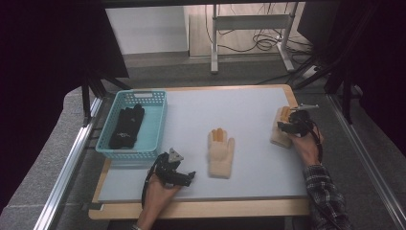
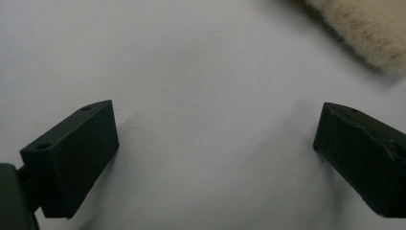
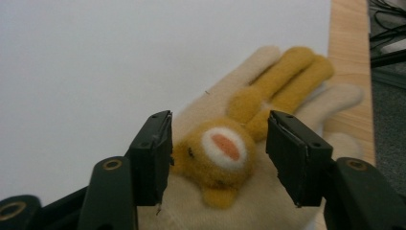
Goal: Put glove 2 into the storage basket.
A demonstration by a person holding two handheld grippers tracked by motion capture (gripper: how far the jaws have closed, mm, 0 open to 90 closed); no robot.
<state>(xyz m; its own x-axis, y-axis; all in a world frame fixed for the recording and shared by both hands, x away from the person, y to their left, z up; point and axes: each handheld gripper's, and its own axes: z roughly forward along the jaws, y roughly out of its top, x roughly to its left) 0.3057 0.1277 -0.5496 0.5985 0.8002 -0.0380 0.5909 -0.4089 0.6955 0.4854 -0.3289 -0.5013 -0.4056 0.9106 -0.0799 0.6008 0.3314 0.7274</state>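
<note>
Two cream knitted gloves with orange fingers lie on the white mat [image 1: 215,108]. One glove [image 1: 220,154] is in the middle, palm up. The other glove [image 1: 277,138] lies at the right edge, partly on the wooden rim. My right gripper [image 1: 283,127] hovers over it, open. In the right gripper view the jaws [image 3: 219,139] stand either side of the orange animal face sewn on that glove [image 3: 225,96], not closed on it. My left gripper [image 1: 190,176] rests low near the front left, open over bare mat [image 2: 215,127], with the middle glove's cuff [image 2: 364,28] just beyond it.
A teal plastic basket [image 1: 161,122] stands at the left edge of the table and holds a black glove [image 1: 127,127]. The wooden table border [image 1: 201,208] runs along the front. Metal rails flank the table, and a desk frame with cables stands behind.
</note>
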